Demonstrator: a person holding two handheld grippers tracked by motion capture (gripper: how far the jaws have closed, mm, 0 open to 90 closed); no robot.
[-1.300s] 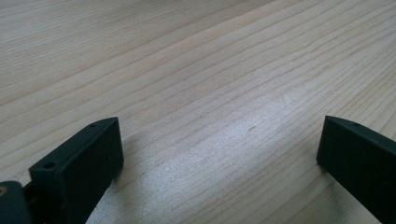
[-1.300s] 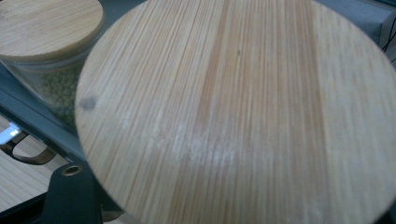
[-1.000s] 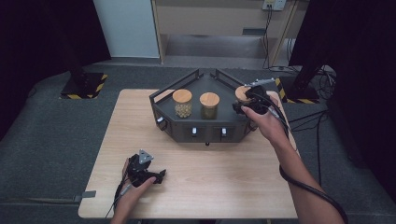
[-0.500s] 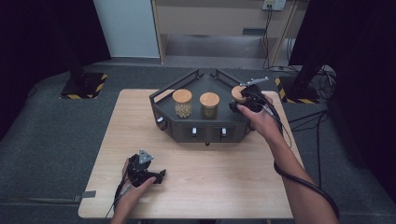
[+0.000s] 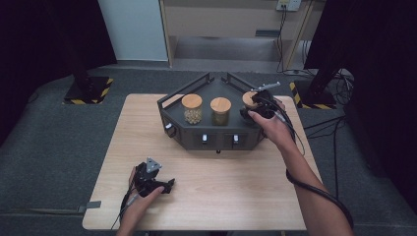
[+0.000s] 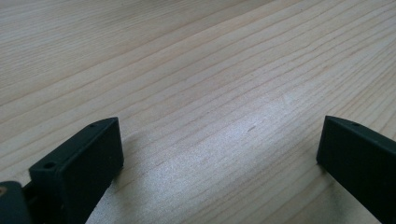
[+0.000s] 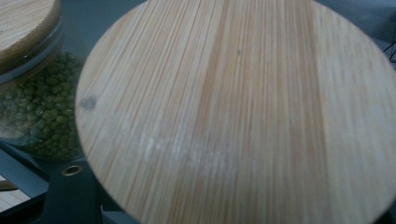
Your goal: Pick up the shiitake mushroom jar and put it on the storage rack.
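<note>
A dark angular tray (image 5: pixel 216 138) at the back of the wooden table carries three glass jars with bamboo lids. My right gripper (image 5: pixel 252 110) is at the right jar (image 5: pixel 249 99), shut around it just below the lid. In the right gripper view that lid (image 7: pixel 243 112) is very close, with the middle jar of green beans (image 7: pixel 37 116) beside it. My left gripper (image 5: pixel 167 185) rests on the table near the front edge. Its jaws stand wide apart over bare wood (image 6: pixel 219 154).
The left jar (image 5: pixel 192 108) and middle jar (image 5: pixel 221 110) stand upright on the tray. Small switches line the tray's front face (image 5: pixel 204 139). Bare tabletop (image 5: pixel 236 187) lies between the tray and the front edge. A cable (image 5: pixel 319 191) trails along the right forearm.
The right hand has edged slightly to the left at the right jar. The left hand and its gripper have stayed where they were.
</note>
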